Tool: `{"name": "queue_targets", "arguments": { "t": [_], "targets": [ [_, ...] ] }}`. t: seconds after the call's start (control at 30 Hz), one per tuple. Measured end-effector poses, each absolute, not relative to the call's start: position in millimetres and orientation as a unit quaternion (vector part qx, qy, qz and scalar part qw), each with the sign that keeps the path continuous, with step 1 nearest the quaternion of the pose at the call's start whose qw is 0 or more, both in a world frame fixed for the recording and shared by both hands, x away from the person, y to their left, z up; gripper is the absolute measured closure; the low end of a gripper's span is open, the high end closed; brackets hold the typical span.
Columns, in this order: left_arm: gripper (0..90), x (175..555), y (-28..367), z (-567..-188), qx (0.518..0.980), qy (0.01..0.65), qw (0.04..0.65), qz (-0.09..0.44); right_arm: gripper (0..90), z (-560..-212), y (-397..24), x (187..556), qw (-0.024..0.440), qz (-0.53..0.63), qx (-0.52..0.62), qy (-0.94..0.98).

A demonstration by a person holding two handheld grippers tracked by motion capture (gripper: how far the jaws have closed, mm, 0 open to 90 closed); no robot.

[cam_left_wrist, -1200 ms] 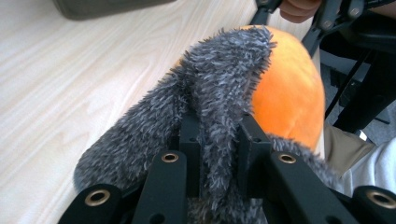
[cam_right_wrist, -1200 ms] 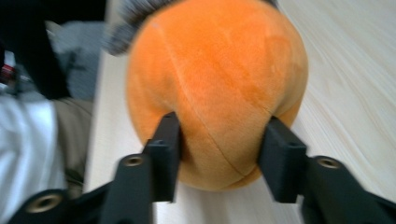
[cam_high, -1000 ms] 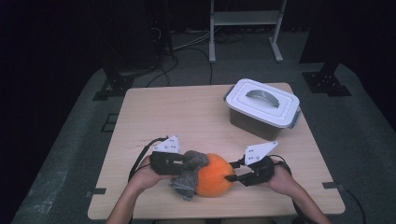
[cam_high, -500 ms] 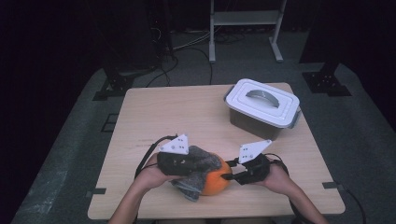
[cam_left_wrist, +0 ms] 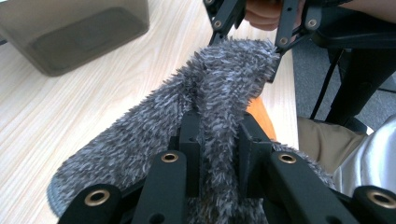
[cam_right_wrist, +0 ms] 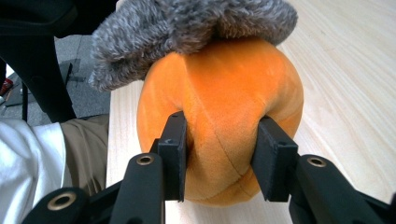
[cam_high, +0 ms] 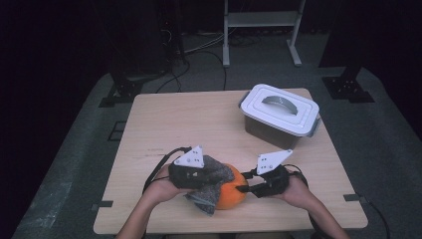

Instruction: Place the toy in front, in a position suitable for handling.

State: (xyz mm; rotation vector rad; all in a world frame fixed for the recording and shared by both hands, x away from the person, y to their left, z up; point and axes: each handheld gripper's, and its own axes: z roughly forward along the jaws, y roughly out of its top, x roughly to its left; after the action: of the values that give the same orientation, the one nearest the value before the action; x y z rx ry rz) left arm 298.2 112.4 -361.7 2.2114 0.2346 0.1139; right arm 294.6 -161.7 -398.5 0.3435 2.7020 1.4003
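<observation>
Left gripper [cam_high: 199,175] pinches one fuzzy grey cloth [cam_high: 211,186], now draped over one orange plush ball [cam_high: 230,191]; right gripper [cam_high: 251,186], jaws just closing, squeezes that ball at the table's [cam_high: 199,119] near edge beside one lidded box [cam_high: 279,113].

We find no legible text, label, brand, number or sign in any of the three views. The lidded container [cam_high: 280,113], the table [cam_high: 174,119], the orange plush ball [cam_right_wrist: 219,116] and the grey fuzzy cloth [cam_left_wrist: 205,107] carry no print that we can read. A faint dark mark on the table near the left gripper's cable is too small for us to make out.
</observation>
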Motion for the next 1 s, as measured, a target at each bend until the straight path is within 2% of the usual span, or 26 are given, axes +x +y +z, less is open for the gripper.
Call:
{"name": "queue_targets", "arguments": {
  "t": [0.33, 0.6, 0.8, 0.87, 1.0],
  "targets": [
    [75.0, 291, 96, -352, 0.888, 0.064, 0.454, 0.035, 58.6, -392, -147, 287, 0.060, 0.450, 0.096, 0.886],
    [74.9, 294, 101, -361, 0.890, 0.078, 0.447, 0.035, 59.4, -400, -156, 289, 0.047, 0.452, 0.101, 0.885],
    [74.9, 305, 123, -375, 0.882, 0.120, 0.456, 0.024, 59.2, -405, -164, 294, 0.038, 0.451, 0.114, 0.884],
    [74.9, 307, 127, -380, 0.879, 0.127, 0.459, 0.014, 56.6, -406, -164, 295, 0.034, 0.451, 0.120, 0.884],
    [75.1, 305, 130, -389, 0.875, 0.133, 0.466, 0.000, 41.9, -406, -163, 299, 0.021, 0.451, 0.136, 0.882]
  ]
}}
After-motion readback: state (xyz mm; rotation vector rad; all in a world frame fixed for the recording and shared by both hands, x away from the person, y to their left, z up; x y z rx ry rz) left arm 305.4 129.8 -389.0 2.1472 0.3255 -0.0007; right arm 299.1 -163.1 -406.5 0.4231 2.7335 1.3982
